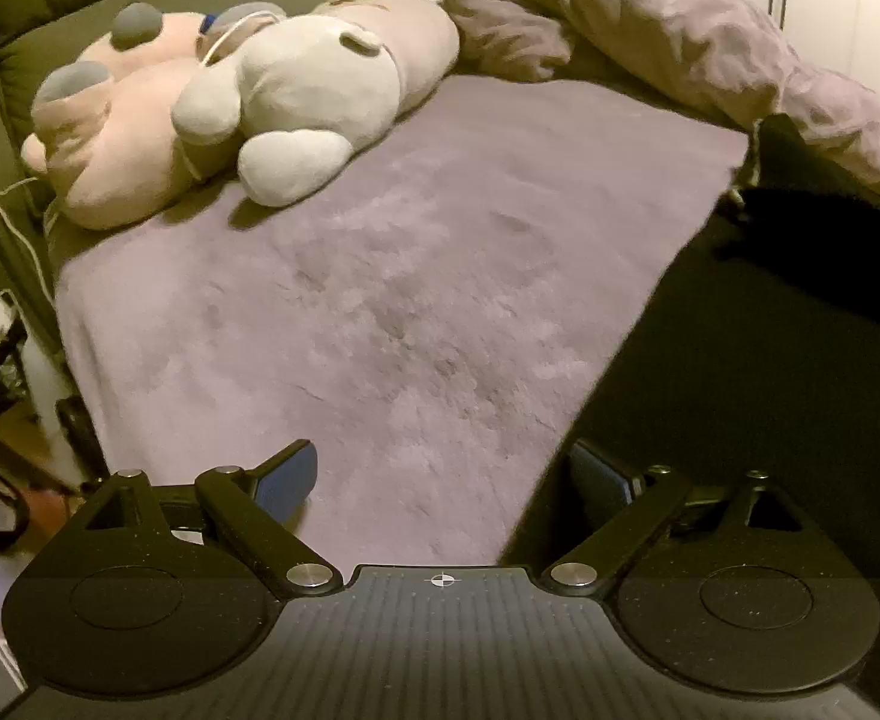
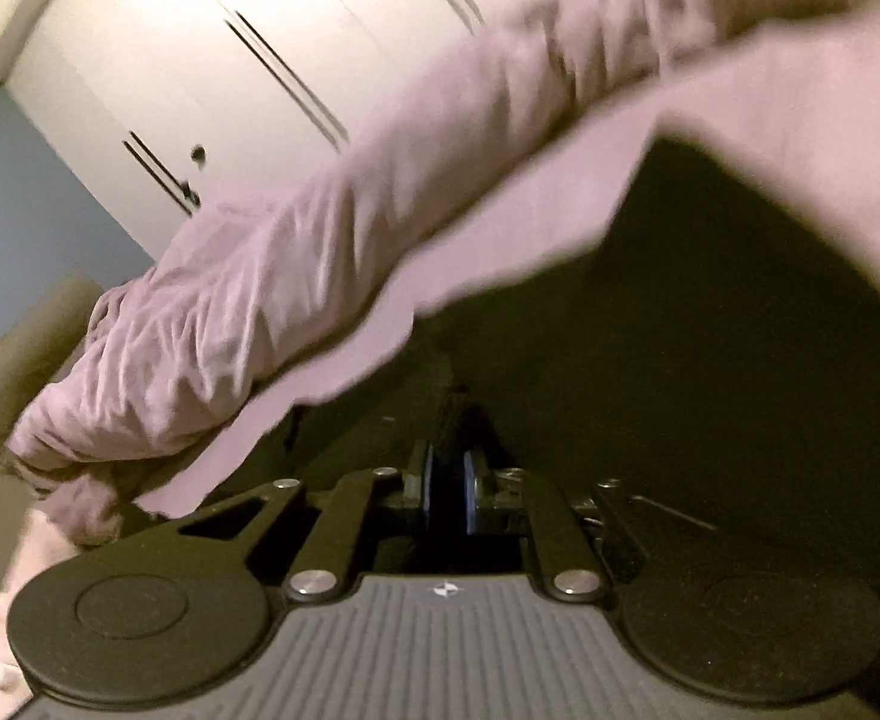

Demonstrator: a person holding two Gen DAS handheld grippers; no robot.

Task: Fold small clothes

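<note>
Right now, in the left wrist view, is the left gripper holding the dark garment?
No: the left gripper stands open over the purple blanket, with the dark garment beside it.

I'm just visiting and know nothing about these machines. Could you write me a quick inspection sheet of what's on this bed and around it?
Surface: bed covered by a fuzzy lilac blanket, mostly bare in the middle.
Job's things: a dark garment lies along the right side of the blanket; its shape is hard to make out.
Clutter: two plush toys at the head end; a crumpled lilac duvet along the far side.
Tongs: left tongs open, over the garment's edge, holding nothing; right tongs shut on the dark garment.
Cables: a white cord hangs at the left edge of the bed.
Surroundings: white wardrobe doors behind the duvet, dim light.
</note>
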